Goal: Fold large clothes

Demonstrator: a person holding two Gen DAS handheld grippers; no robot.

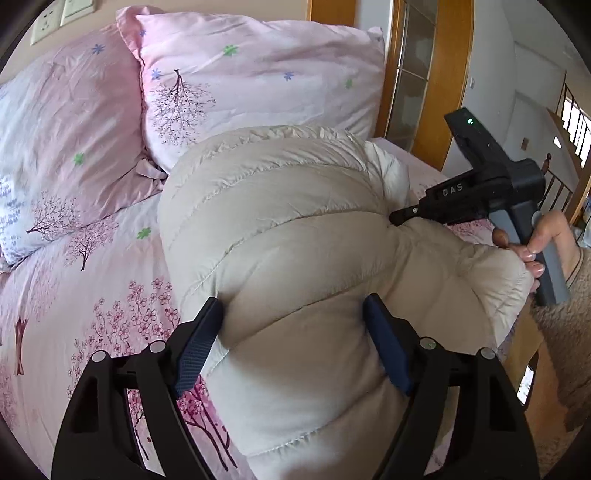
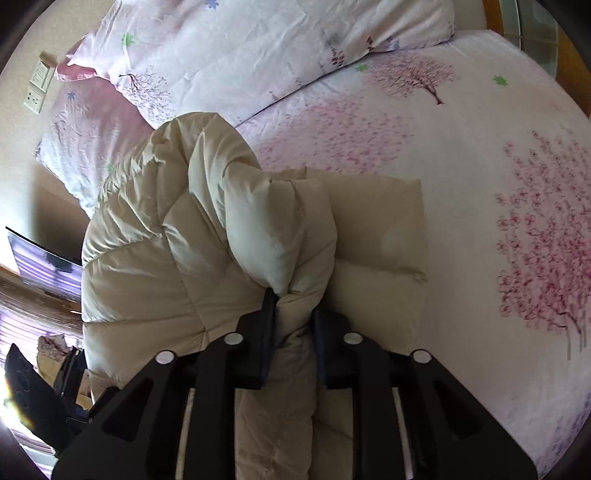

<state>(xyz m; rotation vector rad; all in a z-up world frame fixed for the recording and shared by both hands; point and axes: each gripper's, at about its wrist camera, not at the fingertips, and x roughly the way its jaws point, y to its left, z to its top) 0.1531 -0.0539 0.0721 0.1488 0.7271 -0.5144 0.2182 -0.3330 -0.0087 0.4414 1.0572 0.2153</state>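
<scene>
The lower part of the cream quilted down jacket (image 1: 295,236) is cut off behind the tool bodies in both views. The left tool (image 1: 293,343) straddles a thick padded fold, jaws wide, both blue pads (image 1: 195,350) pressed into it. The right tool (image 2: 293,317) is clamped on a bunched fold, which hides its tips in the left view; there a hand (image 1: 543,243) grips its grey handle. The jacket lies bundled on the bed, part of it lifted off the pink blossom-print bed sheet (image 2: 480,147). Two pink floral pillows (image 1: 258,74) lie just behind it. Wall sockets (image 1: 44,26) and a wooden door frame (image 1: 447,74) border the bed.
</scene>
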